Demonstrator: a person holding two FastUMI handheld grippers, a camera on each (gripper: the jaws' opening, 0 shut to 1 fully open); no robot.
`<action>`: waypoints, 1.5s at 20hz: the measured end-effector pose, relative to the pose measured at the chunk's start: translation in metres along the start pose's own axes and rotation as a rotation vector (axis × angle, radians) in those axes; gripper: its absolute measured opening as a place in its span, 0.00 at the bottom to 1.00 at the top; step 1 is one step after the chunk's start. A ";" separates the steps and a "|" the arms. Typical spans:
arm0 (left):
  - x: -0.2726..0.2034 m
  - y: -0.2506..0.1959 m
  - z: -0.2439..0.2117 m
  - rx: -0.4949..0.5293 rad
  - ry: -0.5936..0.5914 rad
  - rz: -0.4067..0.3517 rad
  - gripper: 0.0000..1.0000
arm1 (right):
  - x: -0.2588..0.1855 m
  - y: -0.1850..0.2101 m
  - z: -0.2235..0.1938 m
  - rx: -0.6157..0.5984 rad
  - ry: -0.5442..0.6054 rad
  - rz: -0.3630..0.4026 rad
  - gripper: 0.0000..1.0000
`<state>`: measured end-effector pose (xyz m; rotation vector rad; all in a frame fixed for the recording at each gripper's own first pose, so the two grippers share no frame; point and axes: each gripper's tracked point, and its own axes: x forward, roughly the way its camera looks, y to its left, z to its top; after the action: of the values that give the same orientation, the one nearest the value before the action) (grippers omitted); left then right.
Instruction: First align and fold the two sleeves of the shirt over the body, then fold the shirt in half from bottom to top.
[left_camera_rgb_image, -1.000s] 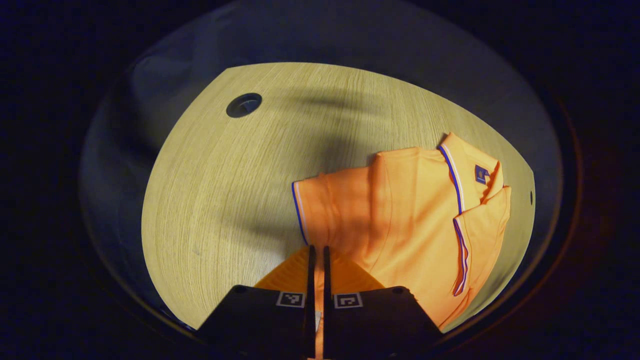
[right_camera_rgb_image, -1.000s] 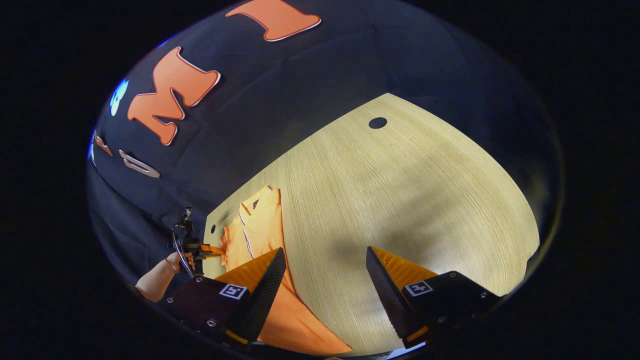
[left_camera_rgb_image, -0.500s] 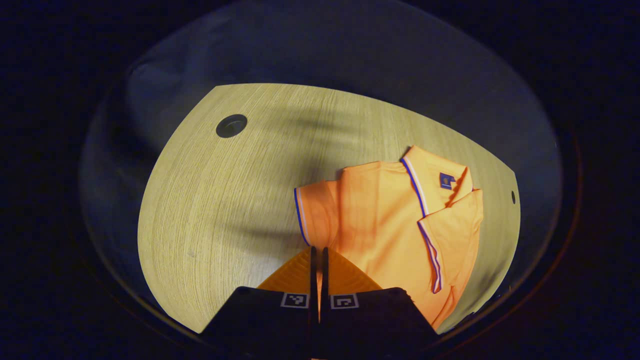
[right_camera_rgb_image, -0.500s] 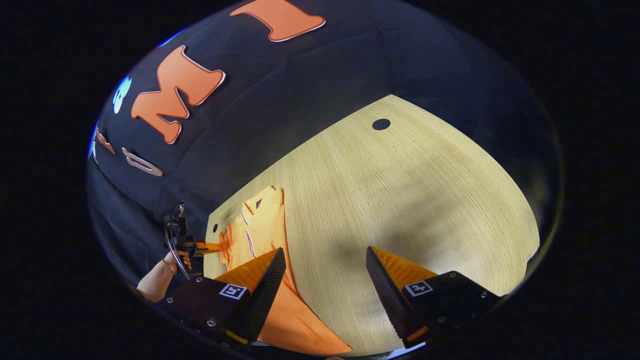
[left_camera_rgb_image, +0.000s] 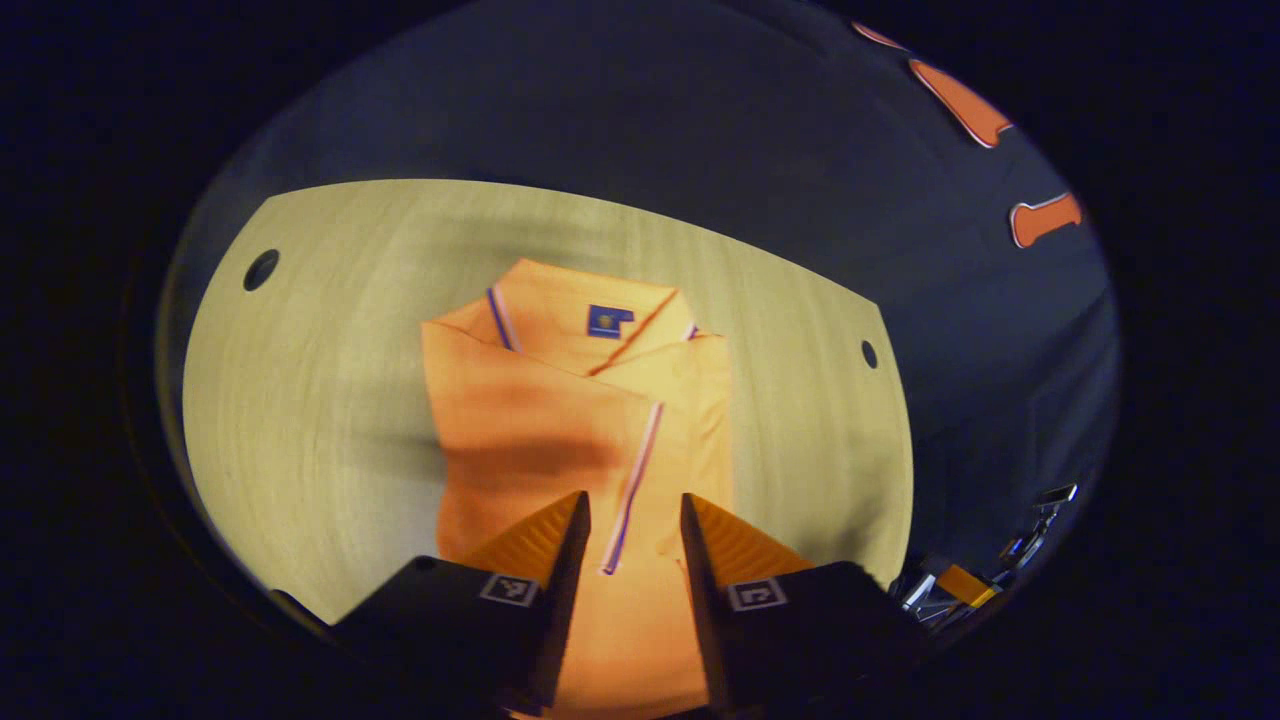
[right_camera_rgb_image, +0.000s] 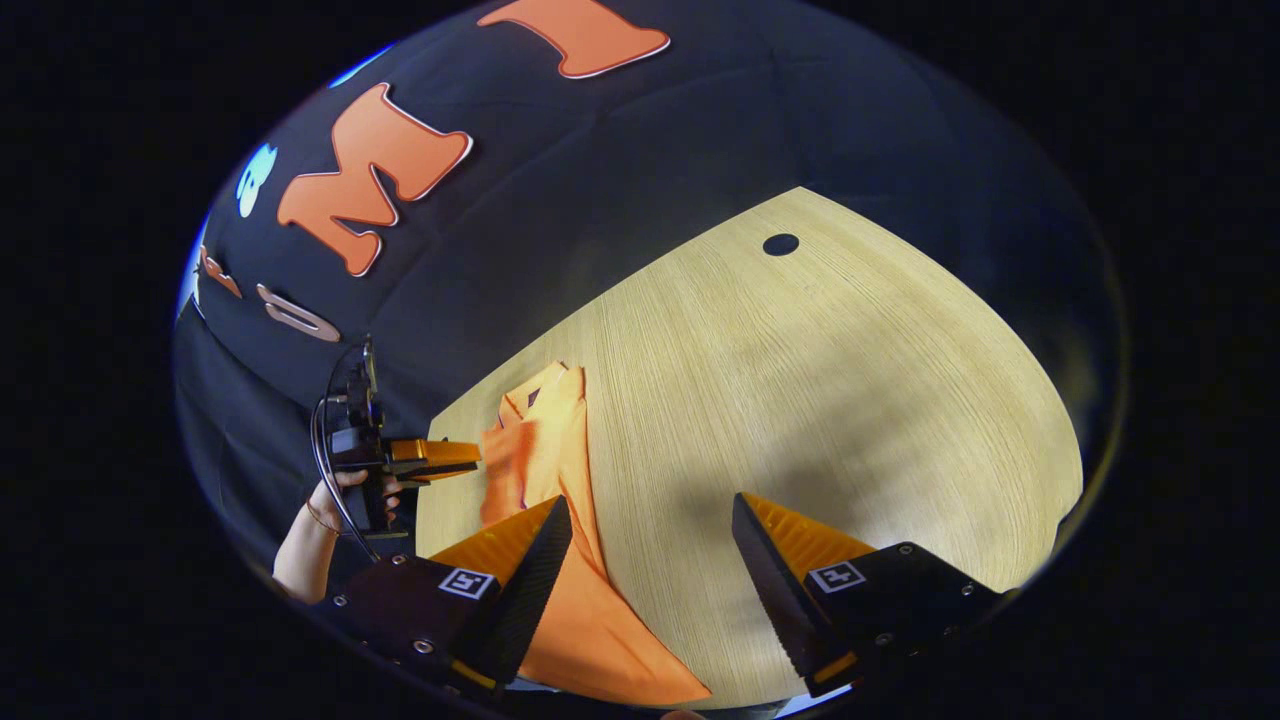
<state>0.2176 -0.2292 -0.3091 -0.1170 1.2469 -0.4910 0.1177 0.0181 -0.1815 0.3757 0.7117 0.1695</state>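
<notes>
An orange polo shirt (left_camera_rgb_image: 560, 400) is laid flat on the light wood-grain worktop (left_camera_rgb_image: 300, 400), with the collar (left_camera_rgb_image: 590, 315) at the far end and a small dark label (left_camera_rgb_image: 608, 320) visible inside the neck. Both sleeves are folded inward over the body, and the striped cuff edge (left_camera_rgb_image: 632, 480) of the upper sleeve runs down the middle of the garment. The lower body of the shirt extends toward the near edge of the worktop and is not folded up. In the left gripper view, the left hand-held gripper (left_camera_rgb_image: 632, 525) is seen with its fingers spread a moderate way apart above the lower part of the shirt; nothing is held between them, and contact with the fabric cannot be determined. In the right gripper view, the right hand-held gripper (right_camera_rgb_image: 650, 530) is seen with its fingers spread wide, empty, over bare worktop just beside the right edge of the shirt (right_camera_rgb_image: 560, 560), whose fabric passes behind the left-hand finger. The left gripper view presents the shirt front-on, together with two round holes (left_camera_rgb_image: 260, 270) near the worktop corners. The right gripper view presents the shirt edge-on and foreshortened, and also shows the left hand-held gripper (right_camera_rgb_image: 470, 458) from the side, held in a hand (right_camera_rgb_image: 345, 490) beyond the worktop edge.
</notes>
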 end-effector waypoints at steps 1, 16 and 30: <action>-0.003 -0.011 -0.002 0.005 0.002 -0.022 0.72 | -0.001 0.000 -0.003 -0.008 0.003 -0.003 0.98; -0.135 0.040 -0.078 0.088 -0.200 0.064 0.99 | -0.012 0.048 -0.047 -0.252 0.052 -0.100 0.98; -0.140 0.098 -0.329 0.054 -0.032 0.182 0.99 | -0.026 0.047 -0.260 -0.487 0.426 -0.257 0.99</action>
<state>-0.0908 -0.0253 -0.3278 0.0343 1.1997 -0.3627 -0.0754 0.1263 -0.3273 -0.2275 1.0980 0.1744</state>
